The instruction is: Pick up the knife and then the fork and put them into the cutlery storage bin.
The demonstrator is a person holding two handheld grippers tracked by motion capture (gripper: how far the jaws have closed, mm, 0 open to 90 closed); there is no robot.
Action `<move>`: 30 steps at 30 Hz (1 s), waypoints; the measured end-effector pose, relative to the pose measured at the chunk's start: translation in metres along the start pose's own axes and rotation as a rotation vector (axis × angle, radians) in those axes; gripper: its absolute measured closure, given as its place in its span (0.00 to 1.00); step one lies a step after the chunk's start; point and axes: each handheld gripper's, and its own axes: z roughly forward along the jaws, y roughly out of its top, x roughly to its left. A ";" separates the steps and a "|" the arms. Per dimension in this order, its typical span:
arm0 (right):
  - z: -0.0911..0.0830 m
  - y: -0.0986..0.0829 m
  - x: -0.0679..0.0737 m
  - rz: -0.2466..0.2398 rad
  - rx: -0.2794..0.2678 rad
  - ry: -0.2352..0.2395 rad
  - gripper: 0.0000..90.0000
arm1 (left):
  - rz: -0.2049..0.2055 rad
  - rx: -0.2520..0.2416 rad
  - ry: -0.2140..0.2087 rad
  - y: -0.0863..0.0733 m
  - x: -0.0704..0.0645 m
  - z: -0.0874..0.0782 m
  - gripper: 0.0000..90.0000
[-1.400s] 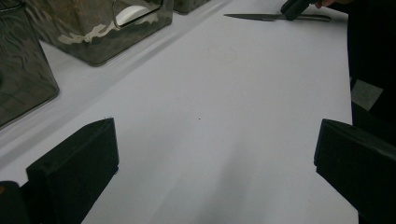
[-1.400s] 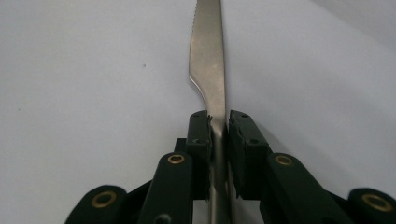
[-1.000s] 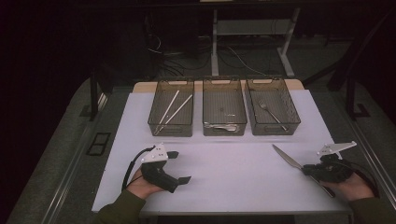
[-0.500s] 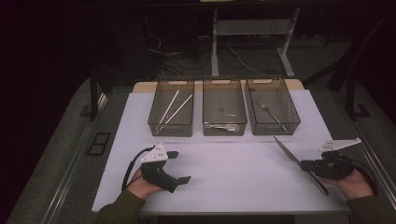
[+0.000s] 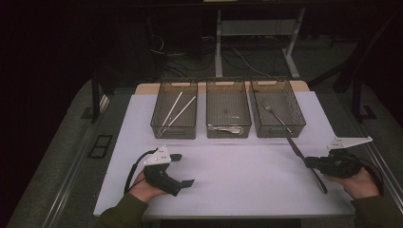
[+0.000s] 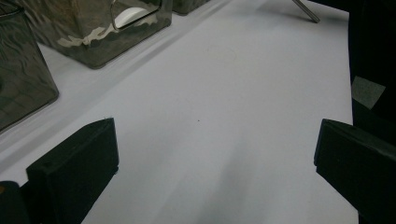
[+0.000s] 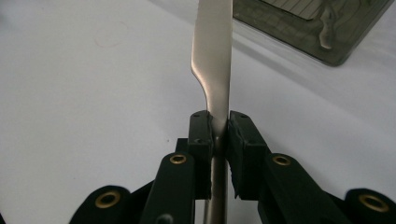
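A: Start with the biggest item.

B: A white table (image 5: pixel 228 180), with three clear bins in a row along its far part. The left bin (image 5: pixel 175 110) holds two pale sticks, the middle bin (image 5: pixel 227 108) a utensil at its near end, the right bin (image 5: pixel 277 108) a fork.

A: The grippers?

B: The left gripper (image 5: pixel 184 170) rests low on the near left of the table, jaws spread wide, nothing between them; the left gripper view confirms bare tabletop in the gap. The right gripper (image 5: pixel 310 161) sits at the near right, clamped on a table knife (image 5: pixel 298 151).

A: Where on the knife?

B: At the neck, where blade meets handle, per the right gripper view (image 7: pixel 217 130). The blade points away toward the right bin, its tip near that bin's near wall; the handle trails back toward the person's hand (image 5: pixel 359 183).
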 end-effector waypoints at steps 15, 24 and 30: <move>-0.001 0.020 -0.006 0.002 -0.055 0.004 0.89 | -0.009 -0.009 0.001 0.000 0.000 0.000 0.00; -0.005 0.032 -0.006 -0.006 -0.085 -0.003 0.89 | -0.003 -0.007 0.000 0.000 0.000 0.000 0.00; -0.008 0.044 -0.010 -0.010 -0.117 -0.014 0.89 | -0.010 -0.006 0.000 0.000 0.000 0.001 0.00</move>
